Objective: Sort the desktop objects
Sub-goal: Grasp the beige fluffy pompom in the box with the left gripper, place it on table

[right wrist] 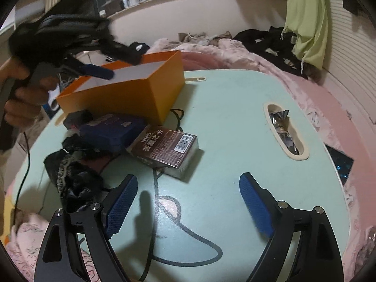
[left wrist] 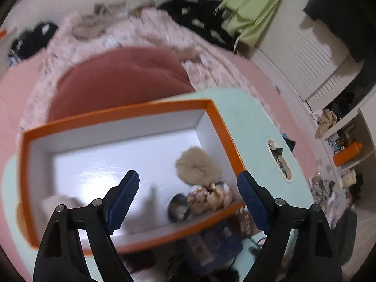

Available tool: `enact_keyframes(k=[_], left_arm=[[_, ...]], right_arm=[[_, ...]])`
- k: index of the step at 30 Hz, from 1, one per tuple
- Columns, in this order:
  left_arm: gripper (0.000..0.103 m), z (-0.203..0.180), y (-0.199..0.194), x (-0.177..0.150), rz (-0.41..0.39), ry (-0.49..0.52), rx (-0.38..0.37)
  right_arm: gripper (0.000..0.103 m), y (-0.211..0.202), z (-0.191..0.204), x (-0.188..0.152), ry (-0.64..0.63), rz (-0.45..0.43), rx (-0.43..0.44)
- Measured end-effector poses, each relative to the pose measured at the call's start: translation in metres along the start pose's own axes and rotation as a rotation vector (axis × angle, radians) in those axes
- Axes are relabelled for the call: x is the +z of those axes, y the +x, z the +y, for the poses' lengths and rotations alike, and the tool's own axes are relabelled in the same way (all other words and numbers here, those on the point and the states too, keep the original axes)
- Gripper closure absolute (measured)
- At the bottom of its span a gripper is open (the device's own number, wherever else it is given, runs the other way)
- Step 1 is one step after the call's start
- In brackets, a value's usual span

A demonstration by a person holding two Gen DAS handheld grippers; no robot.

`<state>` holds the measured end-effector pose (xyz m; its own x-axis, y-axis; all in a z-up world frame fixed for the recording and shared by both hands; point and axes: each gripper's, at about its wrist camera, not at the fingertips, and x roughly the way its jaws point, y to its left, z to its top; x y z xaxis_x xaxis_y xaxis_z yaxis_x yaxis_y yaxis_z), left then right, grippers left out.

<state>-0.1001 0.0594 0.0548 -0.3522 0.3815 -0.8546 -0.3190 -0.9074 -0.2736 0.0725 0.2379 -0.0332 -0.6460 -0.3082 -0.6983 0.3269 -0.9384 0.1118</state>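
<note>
An orange box (left wrist: 223, 127) with a white inside stands on the mint-green table (left wrist: 253, 122). In it lie a beige fluffy ball (left wrist: 198, 166), a small figure (left wrist: 213, 195) and a round dark item (left wrist: 178, 208). My left gripper (left wrist: 188, 199) hangs open above the box with nothing between its pads. From the right wrist view, the orange box (right wrist: 131, 91) sits at the back left, with the left gripper (right wrist: 115, 62) over its rim. In front of it lie a blue box (right wrist: 110, 129), a brown card box (right wrist: 164, 148) and a black lacy cloth (right wrist: 70, 178). My right gripper (right wrist: 188, 202) is open and empty over the table (right wrist: 235, 108).
A slot in the table (right wrist: 284, 131) holds foil wrappers. A black cable (right wrist: 152, 211) runs across the tabletop. A person's hand (right wrist: 21, 98) holds the left gripper. Pink bedding (right wrist: 317, 98), dark clothes and a green garment (right wrist: 305, 18) surround the table.
</note>
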Motion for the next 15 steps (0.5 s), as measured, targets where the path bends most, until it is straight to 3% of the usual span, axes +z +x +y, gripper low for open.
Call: enact_keyframes(k=[5,10,12,14,15], left_arm=[[0.018,-0.004,0.028,0.013,0.052,-0.023,0.034],[0.035,-0.013,0.048,0.016,0.111,0.014,0.099],[0.037,-0.013,0.059,0.011,0.145,0.015,0.076],[0.049,-0.014,0.057,0.008,0.127,0.035,0.087],[0.067,-0.015,0.057,0.006,0.119,0.054,0.140]], right_arm=[[0.010,0.004,0.004,0.001,-0.020,0.015,-0.050],[0.008,0.003,0.002,0.001,-0.019,0.013,-0.035],[0.007,0.003,0.002,0.001,-0.017,0.017,-0.035],[0.007,0.003,0.002,0.001,-0.017,0.017,-0.034],[0.007,0.003,0.002,0.002,-0.018,0.016,-0.033]])
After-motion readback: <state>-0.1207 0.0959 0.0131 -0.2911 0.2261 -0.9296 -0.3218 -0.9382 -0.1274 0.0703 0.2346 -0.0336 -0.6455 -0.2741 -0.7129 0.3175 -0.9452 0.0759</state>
